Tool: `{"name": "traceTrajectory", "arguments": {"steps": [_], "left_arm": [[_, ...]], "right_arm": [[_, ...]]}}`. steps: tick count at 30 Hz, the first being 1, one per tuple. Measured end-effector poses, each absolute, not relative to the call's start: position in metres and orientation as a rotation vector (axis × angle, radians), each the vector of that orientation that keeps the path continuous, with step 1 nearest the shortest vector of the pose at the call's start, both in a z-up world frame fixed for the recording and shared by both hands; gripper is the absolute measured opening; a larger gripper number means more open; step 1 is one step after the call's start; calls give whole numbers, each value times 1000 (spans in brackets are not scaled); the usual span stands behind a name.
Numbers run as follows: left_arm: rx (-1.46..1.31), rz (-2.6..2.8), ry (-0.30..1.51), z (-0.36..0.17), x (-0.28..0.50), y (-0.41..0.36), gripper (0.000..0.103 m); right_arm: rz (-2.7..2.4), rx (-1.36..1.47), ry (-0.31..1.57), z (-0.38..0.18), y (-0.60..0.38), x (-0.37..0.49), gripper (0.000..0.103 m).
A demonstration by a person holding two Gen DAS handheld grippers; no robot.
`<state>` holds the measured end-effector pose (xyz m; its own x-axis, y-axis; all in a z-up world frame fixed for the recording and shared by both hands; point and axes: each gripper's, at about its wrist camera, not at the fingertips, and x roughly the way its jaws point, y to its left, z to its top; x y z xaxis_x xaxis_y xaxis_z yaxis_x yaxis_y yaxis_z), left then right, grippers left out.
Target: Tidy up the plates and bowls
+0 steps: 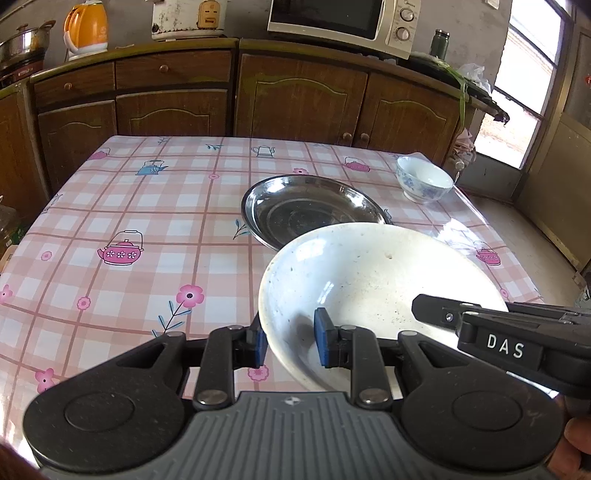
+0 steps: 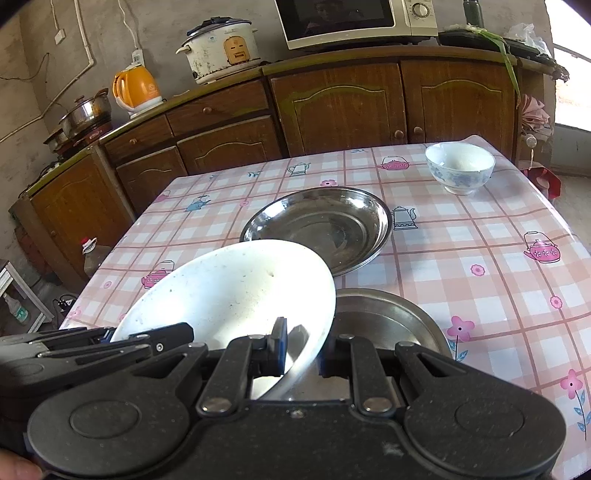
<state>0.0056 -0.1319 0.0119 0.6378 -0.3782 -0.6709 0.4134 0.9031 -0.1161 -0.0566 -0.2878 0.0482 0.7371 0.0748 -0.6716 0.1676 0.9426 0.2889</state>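
The white plate (image 1: 369, 291) hides the near rim of the steel dish (image 1: 314, 210) at the table's middle in the left wrist view. In the right wrist view the plate and the right claw (image 2: 301, 349) cover most of a second steel dish (image 2: 388, 317) near the table's near edge. Whether either claw presses the plate's rim cannot be told. The microwave (image 2: 354, 18) is cut off by the top edge.

Light source: daylight from the window (image 1: 524, 92), overexposed.
Glare: bright patch on the white plate (image 1: 373, 280).
Edges: fisheye bending, dark corners.
Focus: fairly sharp throughout.
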Motion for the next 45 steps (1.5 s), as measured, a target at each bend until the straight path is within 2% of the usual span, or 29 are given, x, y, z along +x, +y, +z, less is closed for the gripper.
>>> {"name": "traceTrajectory", "arguments": {"steps": [27,45], "left_arm": [[92,-540,775,4,2,-166,25],[122,-582,855,-20,8,-181,25]], "right_arm": [[-139,375,751,41,-317,-78,21],[-172,411,822,16,-332,-83,21]]}}
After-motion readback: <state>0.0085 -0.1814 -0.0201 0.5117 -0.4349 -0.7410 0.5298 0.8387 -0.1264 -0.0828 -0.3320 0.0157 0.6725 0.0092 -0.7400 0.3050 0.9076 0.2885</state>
